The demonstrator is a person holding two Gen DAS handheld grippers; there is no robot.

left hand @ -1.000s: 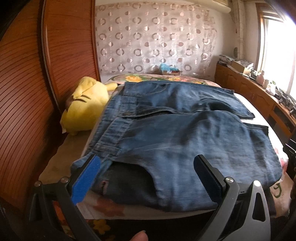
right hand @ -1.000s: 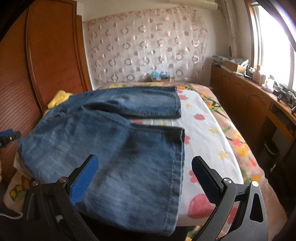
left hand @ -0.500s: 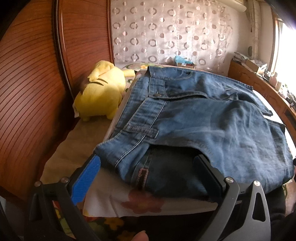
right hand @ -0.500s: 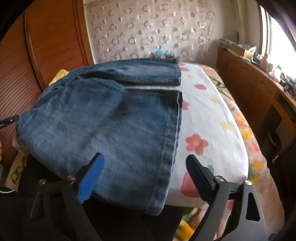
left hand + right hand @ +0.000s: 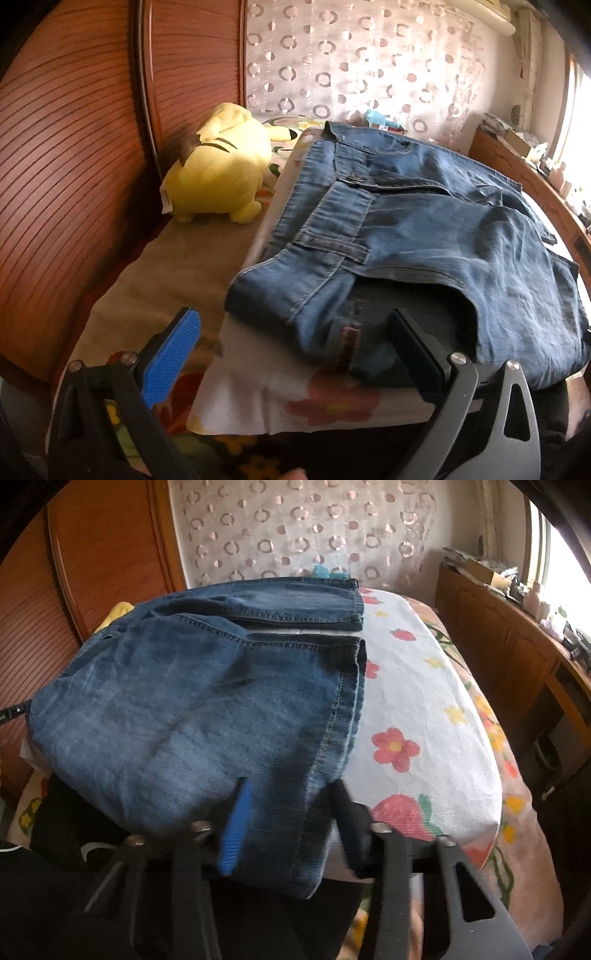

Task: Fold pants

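Left gripper (image 5: 293, 345) gapes by the jeans (image 5: 424, 240); right gripper (image 5: 291, 812) straddles their hem; yellow plush (image 5: 221, 166) beside.

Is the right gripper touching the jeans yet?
Touching. In the right wrist view the right gripper straddles the hem corner of the jeans, denim draped between the blue pad and the black one.

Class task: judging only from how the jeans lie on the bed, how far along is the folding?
Done: the jeans lie doubled, hems stacked. In hand: the right gripper is closing around the near hem corner; the left gripper is open at the waistband. Left: the next fold.
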